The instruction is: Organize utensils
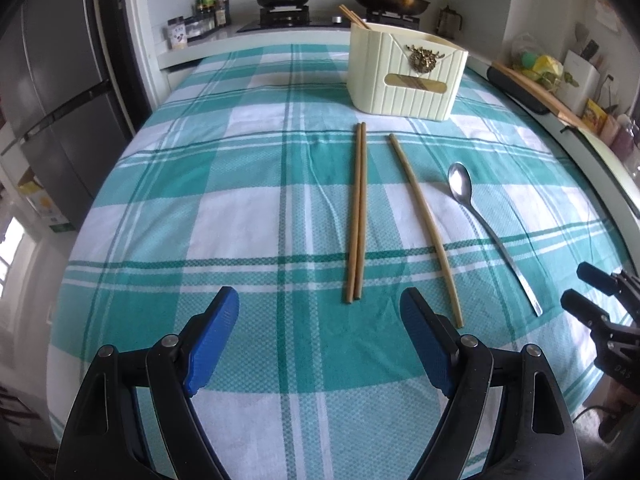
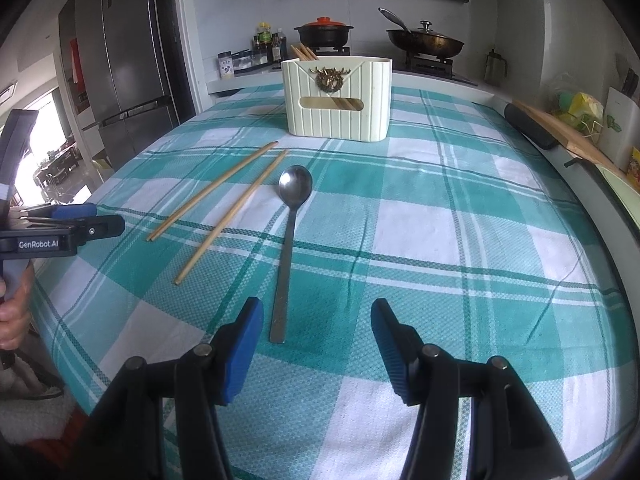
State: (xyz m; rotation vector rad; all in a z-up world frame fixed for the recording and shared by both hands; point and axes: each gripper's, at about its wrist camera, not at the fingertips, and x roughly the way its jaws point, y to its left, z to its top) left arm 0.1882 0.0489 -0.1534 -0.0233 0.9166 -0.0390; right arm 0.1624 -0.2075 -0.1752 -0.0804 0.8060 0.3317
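Fingers of both grippers wide apart, nothing held. Left gripper (image 1: 320,344) hovers over the near bench edge, aimed between the chopstick ends. Right gripper (image 2: 316,344) hovers just short of the spoon (image 2: 289,240) handle tip, which sits nearer its left finger (image 2: 240,352).

Layout on the checked cloth (image 1: 200,200): chopstick pair (image 1: 357,212) lying side by side, touching; single chopstick (image 1: 424,224) just right of them, angled; spoon furthest right, bowl toward the holder (image 1: 404,76). Holder stands at the far end, well apart from the loose items, already has chopsticks (image 1: 352,16) sticking out its back left corner.

Handling guess: chopsticks look like wood or bamboo, light, stiff, thin and flat on cloth, so likely to roll or slip out of a pinch. Best grip probably near the thick near ends, fingers straddling across the shaft; the pair could go together since they touch. Spoon is metal, smooth, slippery, heavier at the bowl; flat handle lies low on the cloth. Take it mid-handle across the narrow width, or it may pivot bowl-down.
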